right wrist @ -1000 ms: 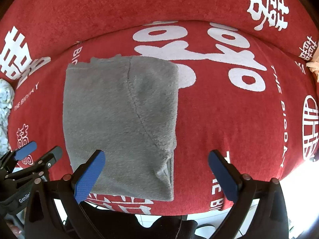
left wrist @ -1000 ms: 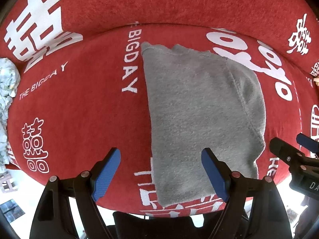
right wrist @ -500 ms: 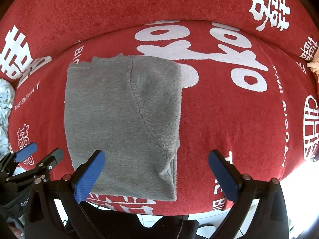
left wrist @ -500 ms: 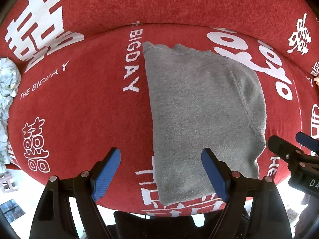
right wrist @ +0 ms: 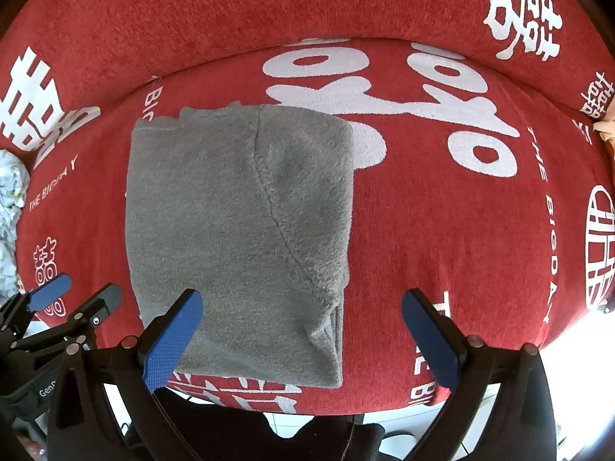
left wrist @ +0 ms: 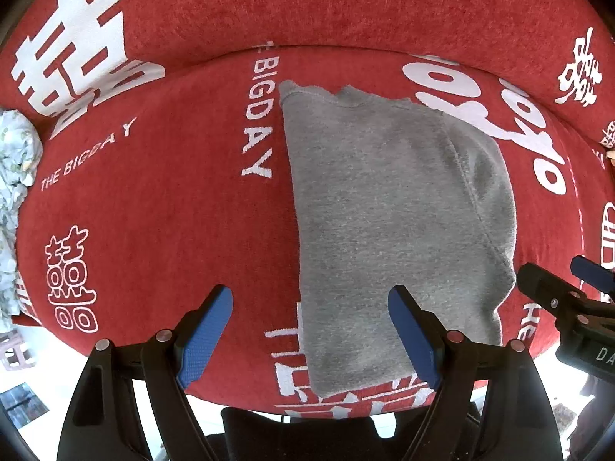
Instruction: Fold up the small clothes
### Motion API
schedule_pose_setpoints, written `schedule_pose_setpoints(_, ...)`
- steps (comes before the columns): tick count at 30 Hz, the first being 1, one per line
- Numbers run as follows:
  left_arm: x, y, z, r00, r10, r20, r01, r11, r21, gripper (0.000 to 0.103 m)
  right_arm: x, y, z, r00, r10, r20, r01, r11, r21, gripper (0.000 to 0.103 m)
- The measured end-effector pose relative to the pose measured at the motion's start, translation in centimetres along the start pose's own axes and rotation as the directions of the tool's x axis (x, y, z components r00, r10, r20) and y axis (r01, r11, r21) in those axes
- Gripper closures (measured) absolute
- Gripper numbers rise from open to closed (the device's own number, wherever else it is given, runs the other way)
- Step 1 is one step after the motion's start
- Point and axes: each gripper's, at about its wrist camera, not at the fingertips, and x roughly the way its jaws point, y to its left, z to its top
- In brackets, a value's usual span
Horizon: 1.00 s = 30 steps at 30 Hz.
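Grey fleece makes up the folded garment (left wrist: 396,223), a small sweatshirt-like piece lying flat on the seat of a red sofa cover (left wrist: 161,207) printed with white characters and the words "THE BIGDAY". It sits as a rough rectangle with its near edge at the front lip of the seat and its far edge, slightly ragged, towards the backrest. A curved seam runs down its right part; what kind of garment it is cannot be told for sure, since the folds hide sleeves and neckline. In the right wrist view the same garment (right wrist: 238,230) shows layered edges at its near right corner.

The left gripper (left wrist: 311,330) hangs above the front of the seat with its blue-padded fingers wide apart and nothing between them; its right pad overlaps the garment's near part in the view, though contact cannot be judged. The right gripper (right wrist: 303,338) is likewise spread wide and empty, its left pad in front of the garment's near left corner. Each gripper appears at the edge of the other's view, partly cut off.

At the far left a pale floral cloth (left wrist: 15,176) is only partly in frame. Below the seat edge a bright floor shows, blown out and hard to read.
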Motion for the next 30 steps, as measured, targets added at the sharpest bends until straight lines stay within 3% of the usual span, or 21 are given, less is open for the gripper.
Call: schedule_pose_setpoints(30, 0.13, 0.30, -0.13, 0.998, 0.057, 0.004, -0.057, 0.998, -0.021, 0.019, -0.07, -0.34, -0.28, 1.000, 0.005, 0.007, -0.005, 1.000, 0.011, 0.000)
